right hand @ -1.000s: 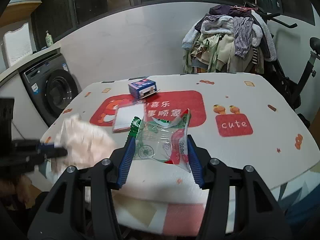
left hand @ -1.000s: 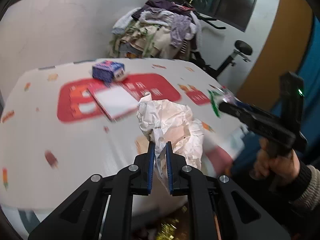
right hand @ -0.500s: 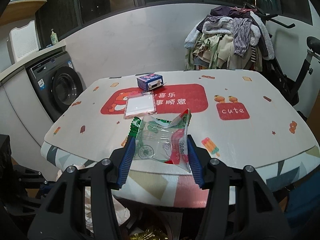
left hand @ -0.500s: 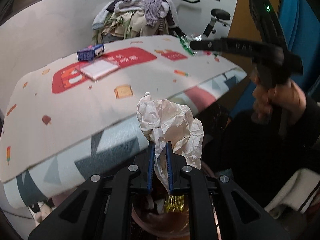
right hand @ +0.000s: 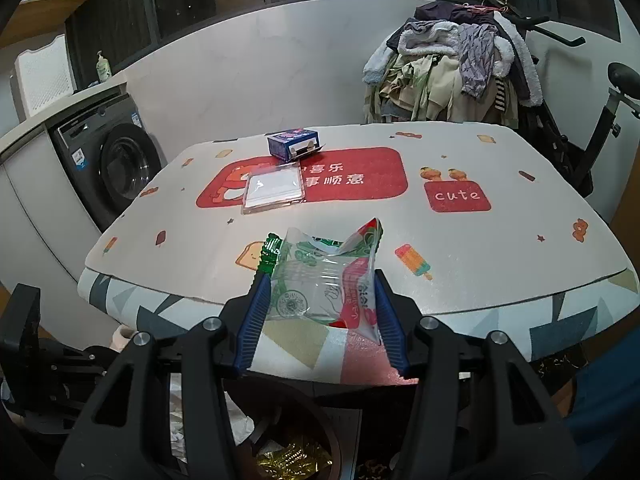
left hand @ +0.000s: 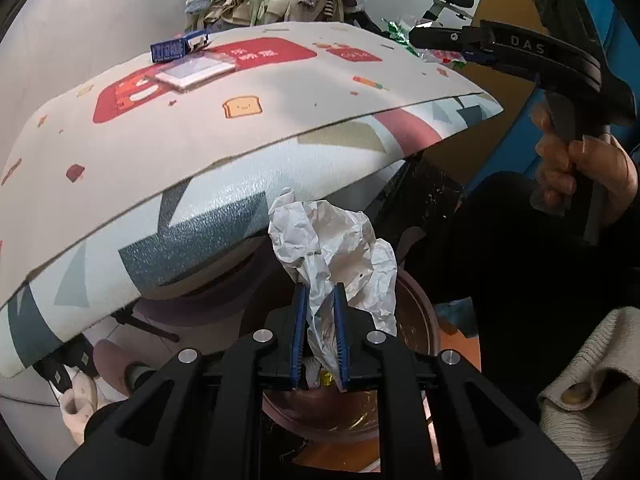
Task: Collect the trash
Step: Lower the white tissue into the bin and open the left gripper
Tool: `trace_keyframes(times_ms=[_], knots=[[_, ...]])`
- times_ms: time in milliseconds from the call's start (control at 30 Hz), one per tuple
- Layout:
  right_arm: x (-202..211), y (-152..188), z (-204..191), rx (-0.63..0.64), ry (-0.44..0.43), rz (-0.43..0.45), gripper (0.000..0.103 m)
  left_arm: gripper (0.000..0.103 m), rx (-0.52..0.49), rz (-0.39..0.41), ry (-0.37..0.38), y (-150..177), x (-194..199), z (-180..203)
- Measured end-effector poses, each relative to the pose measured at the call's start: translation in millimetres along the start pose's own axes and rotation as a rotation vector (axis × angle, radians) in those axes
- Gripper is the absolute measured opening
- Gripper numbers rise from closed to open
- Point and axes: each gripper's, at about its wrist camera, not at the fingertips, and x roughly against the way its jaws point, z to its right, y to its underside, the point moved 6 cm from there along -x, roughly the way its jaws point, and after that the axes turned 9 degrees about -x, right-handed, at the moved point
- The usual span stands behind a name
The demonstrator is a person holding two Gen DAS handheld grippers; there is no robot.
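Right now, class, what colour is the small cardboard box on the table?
Blue small cardboard box, clearest in the right wrist view.

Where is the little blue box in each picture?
Left wrist view: the blue box sits upper left, at the table's far edge, behind the flat white packet.
Right wrist view: the blue box sits centre top, again just behind that packet.
Shared landmark: the red patch printed on the table cover.

Home laundry corner: washing machine point(right hand: 114, 160), clothes heap point(right hand: 452, 68), exercise bike point(right hand: 600, 120).
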Motion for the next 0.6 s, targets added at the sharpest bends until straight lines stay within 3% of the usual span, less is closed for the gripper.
trace_keyframes(times_ms=[133,433,600], knots=[[-1.8,4.0,-2.3,0.009,-0.002,-0.009,0.053,0.019,0.006,-0.006,0.003,0.4,-1.9,-0.7],[-7.2,14.4,-5.7,0.024,-0.007,-0.035,0.053,0.066,0.031,0.02,-0.01,-0.7,1.9,-5.1],[-12.7,28.2,-13.0,0.049,-0.013,-0.067,0.053,0.086,0.089,0.115,-0.067,-4.9,20.5,-19.6]])
